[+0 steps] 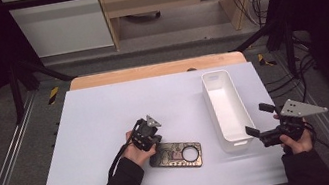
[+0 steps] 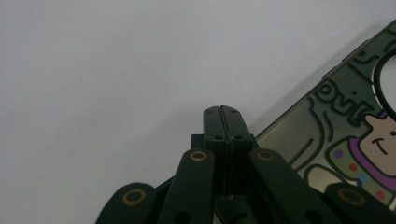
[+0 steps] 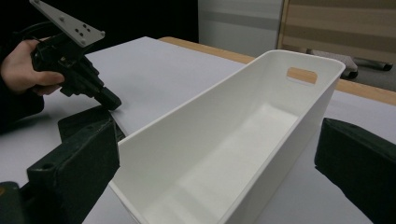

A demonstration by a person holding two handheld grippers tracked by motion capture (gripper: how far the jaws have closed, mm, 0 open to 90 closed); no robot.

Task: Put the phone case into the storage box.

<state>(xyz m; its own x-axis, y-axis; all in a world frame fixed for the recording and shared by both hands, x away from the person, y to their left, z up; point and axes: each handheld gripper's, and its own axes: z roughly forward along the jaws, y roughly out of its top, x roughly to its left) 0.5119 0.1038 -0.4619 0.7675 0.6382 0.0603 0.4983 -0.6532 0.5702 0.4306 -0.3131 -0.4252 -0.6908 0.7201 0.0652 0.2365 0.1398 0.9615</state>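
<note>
- White sheeting covered the worktop (image 1: 88,135), leaving a wooden strip bare at its far edge.
- One phone case (image 1: 175,155) lay flat near the front edge, printed side up.
- Left tongs (image 1: 153,142) were clenched empty, tips at the case's left end, probably to nudge it.
- Right tongs (image 1: 256,120) gaped, straddling the near end of one empty white bin (image 1: 226,107), likely to steady it.

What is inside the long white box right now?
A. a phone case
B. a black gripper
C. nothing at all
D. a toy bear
C: the white box shows a bare floor and bare walls, while the phone case lies flat on the table beside the shut left gripper, and the right gripper stands open at the box's near end.
</note>
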